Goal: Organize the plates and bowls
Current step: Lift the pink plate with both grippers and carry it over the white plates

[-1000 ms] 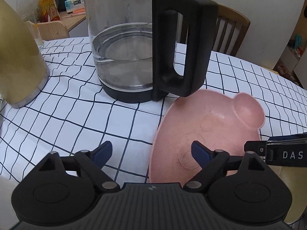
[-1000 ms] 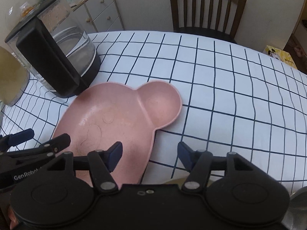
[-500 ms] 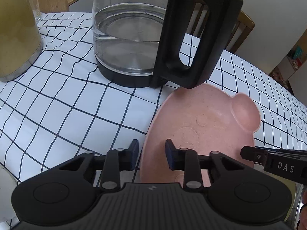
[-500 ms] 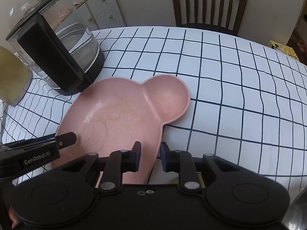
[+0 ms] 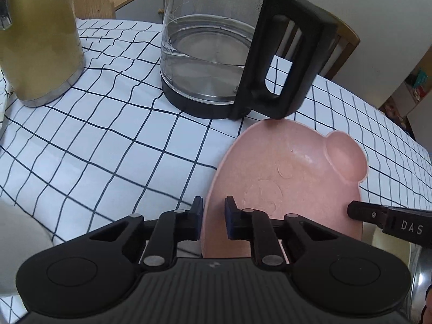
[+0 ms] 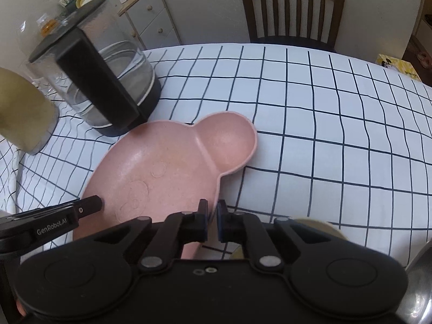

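Observation:
A pink bear-shaped plate (image 5: 291, 175) with a round ear compartment (image 6: 226, 140) lies on the checked tablecloth, its far edge against the kettle's handle. My left gripper (image 5: 213, 209) has the plate's left rim between its blue pads; its jaws are closing and the pads press on the rim. On the opposite rim, below the ear, my right gripper (image 6: 212, 210) is shut. Each view also shows the other gripper's fingers (image 5: 359, 212) (image 6: 89, 206) reaching onto the plate from the side.
A glass kettle (image 5: 210, 62) with a black handle stands just behind the plate. A beige jug (image 5: 37, 40) is at the far left. A beige bowl (image 6: 318, 224) and a metal rim (image 6: 421, 283) sit near my right gripper. A wooden chair (image 6: 291, 8) stands beyond the table.
Both grippers went from wide open to closed on opposite rims of the pink plate. The left wrist view has shifted a little, with the kettle and jug now nearer.

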{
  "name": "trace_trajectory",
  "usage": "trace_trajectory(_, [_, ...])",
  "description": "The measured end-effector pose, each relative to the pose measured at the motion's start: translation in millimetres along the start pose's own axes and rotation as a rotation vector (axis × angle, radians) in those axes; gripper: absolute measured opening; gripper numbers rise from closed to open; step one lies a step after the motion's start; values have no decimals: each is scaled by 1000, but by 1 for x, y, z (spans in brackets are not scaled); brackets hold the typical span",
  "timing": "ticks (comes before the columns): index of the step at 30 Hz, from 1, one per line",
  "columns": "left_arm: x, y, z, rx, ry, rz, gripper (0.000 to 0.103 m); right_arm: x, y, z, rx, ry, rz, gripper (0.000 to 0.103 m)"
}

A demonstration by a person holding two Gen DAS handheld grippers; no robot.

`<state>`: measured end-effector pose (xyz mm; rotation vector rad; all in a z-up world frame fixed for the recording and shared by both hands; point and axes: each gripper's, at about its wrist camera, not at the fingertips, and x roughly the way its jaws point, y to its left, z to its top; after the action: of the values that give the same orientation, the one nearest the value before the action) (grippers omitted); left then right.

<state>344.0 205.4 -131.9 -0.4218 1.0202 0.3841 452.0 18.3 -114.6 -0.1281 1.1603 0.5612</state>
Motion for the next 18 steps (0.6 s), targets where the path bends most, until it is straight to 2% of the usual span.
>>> trace_trajectory(6, [-37, 7, -16, 30, 1, -16, 16, -25, 11, -15, -5, 6, 8, 7])
trace_trajectory(18, [-117, 21, -63, 63, -37, -84, 16, -92, 28, -57, -3, -54, 33, 7])
